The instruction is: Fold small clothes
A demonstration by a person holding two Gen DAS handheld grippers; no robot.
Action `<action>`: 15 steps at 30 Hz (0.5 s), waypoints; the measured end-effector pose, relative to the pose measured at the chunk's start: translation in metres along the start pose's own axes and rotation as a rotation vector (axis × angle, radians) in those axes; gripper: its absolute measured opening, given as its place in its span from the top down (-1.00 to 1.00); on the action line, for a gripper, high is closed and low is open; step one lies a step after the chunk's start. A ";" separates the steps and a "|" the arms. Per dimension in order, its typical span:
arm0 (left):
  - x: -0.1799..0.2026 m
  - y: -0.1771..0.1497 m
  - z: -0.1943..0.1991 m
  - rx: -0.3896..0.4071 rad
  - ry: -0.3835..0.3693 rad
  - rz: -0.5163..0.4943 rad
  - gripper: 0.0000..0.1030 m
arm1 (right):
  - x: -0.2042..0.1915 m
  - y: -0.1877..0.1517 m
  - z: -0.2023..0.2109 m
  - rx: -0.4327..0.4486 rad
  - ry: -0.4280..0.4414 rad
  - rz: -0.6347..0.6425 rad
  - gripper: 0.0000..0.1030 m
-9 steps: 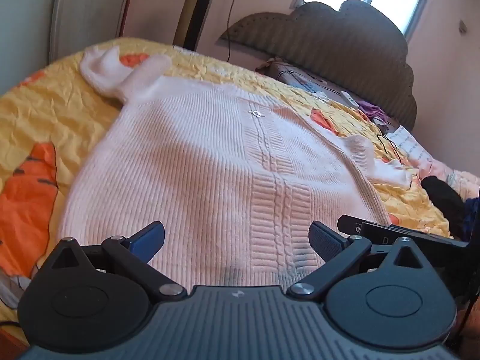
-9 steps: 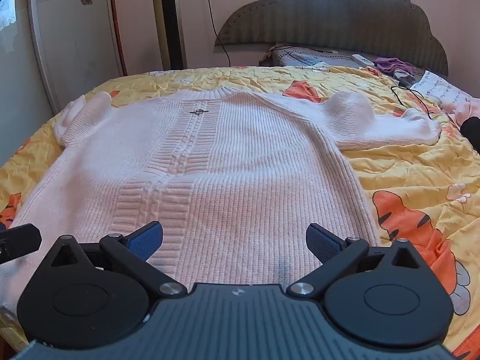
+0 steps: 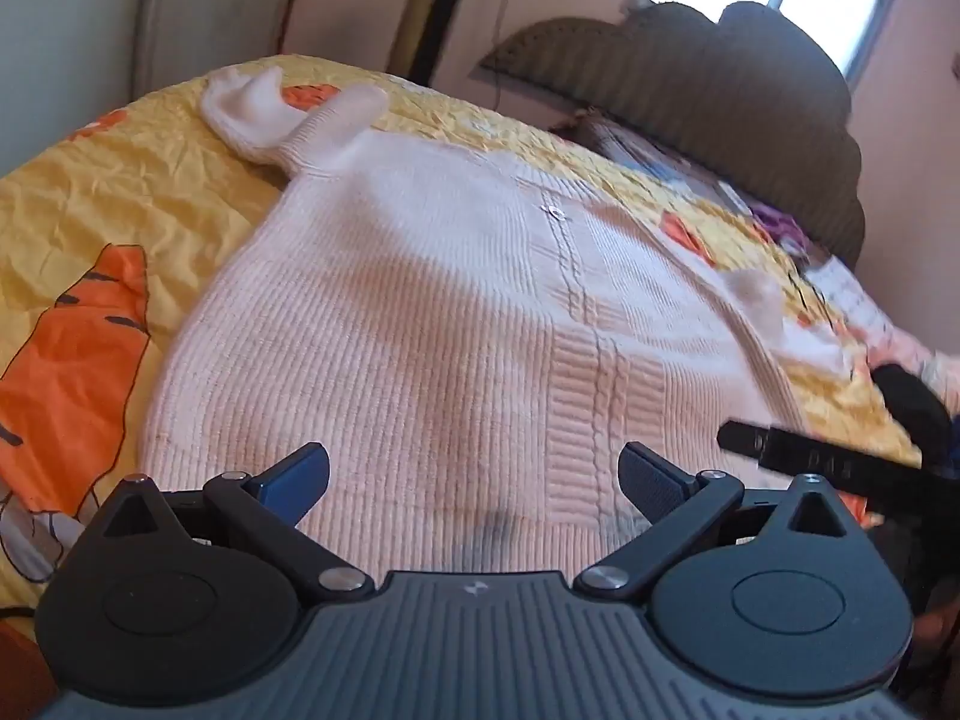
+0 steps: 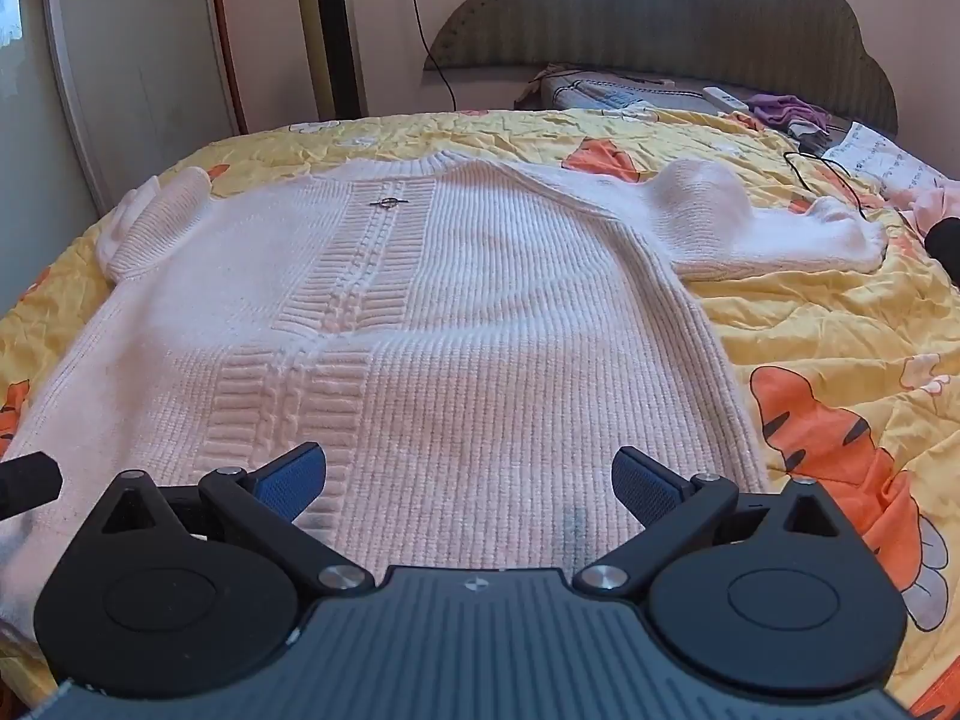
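- The sweater [image 4: 456, 324] lies spread flat, front up, on the bed [image 4: 840, 324], filling the middle of both wrist views; its hem runs along the bottom of the frame, just ahead of the claws.
- Risk: with such thick knit, a claw that closes at the hem may pinch only the top layer, so the back layer would drag and the fold come out crooked.
- Risk: the sleeve [image 4: 780, 234] at the right of the frame lies stretched out over the quilt, while the other sleeve [image 3: 282, 108], upper left in the left view, is bunched; folding the body first could trap either one unevenly.
- Left claw [image 3: 474, 480]: jaws spread wide, nothing between them, poised over the hem.
- Right claw [image 4: 468, 480]: likewise released and empty, tilted down toward the hem; it shows as a dark bar at the right edge of the left view.
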State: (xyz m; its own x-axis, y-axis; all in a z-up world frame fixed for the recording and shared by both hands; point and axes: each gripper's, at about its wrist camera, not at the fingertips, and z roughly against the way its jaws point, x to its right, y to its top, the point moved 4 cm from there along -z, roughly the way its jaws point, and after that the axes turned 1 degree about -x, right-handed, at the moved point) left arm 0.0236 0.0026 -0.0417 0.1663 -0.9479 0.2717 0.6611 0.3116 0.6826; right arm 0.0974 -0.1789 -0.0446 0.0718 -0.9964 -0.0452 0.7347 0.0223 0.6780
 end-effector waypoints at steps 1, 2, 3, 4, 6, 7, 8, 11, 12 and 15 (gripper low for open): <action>0.006 -0.002 -0.001 -0.018 0.017 -0.032 -1.00 | 0.003 0.000 0.001 0.000 0.000 0.001 -1.00; 0.011 -0.004 -0.001 -0.045 0.038 -0.046 -1.00 | 0.005 0.001 0.000 -0.002 -0.005 -0.008 -1.00; 0.016 -0.007 -0.001 -0.071 0.045 -0.050 -1.00 | 0.006 0.001 -0.001 -0.005 -0.008 -0.015 -1.00; 0.020 -0.010 0.000 -0.086 0.041 -0.049 -1.00 | 0.007 0.001 0.000 -0.009 -0.010 -0.023 -1.00; 0.013 -0.010 -0.010 -0.086 0.034 -0.041 -1.00 | 0.010 0.000 0.001 -0.024 -0.010 -0.038 -1.00; 0.005 -0.007 -0.019 -0.092 0.034 -0.040 -1.00 | 0.012 -0.002 0.002 -0.032 -0.014 -0.045 -1.00; 0.007 -0.007 -0.020 -0.099 0.016 -0.049 -1.00 | 0.013 -0.002 0.002 -0.037 -0.019 -0.050 -1.00; 0.008 0.004 -0.028 -0.117 -0.020 -0.046 -1.00 | 0.018 -0.002 -0.001 -0.055 -0.024 -0.069 -1.00; 0.010 0.008 -0.030 -0.115 -0.007 -0.055 -1.00 | 0.019 -0.001 -0.002 -0.057 -0.028 -0.074 -1.00; 0.015 0.021 -0.039 -0.116 0.023 -0.092 -1.00 | 0.021 0.001 -0.008 -0.071 -0.043 -0.061 -1.00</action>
State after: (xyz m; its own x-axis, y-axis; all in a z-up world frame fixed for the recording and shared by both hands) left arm 0.0685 -0.0072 -0.0497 0.1170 -0.9739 0.1946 0.7545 0.2145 0.6203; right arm 0.1055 -0.1990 -0.0507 -0.0027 -0.9986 -0.0525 0.7832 -0.0348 0.6208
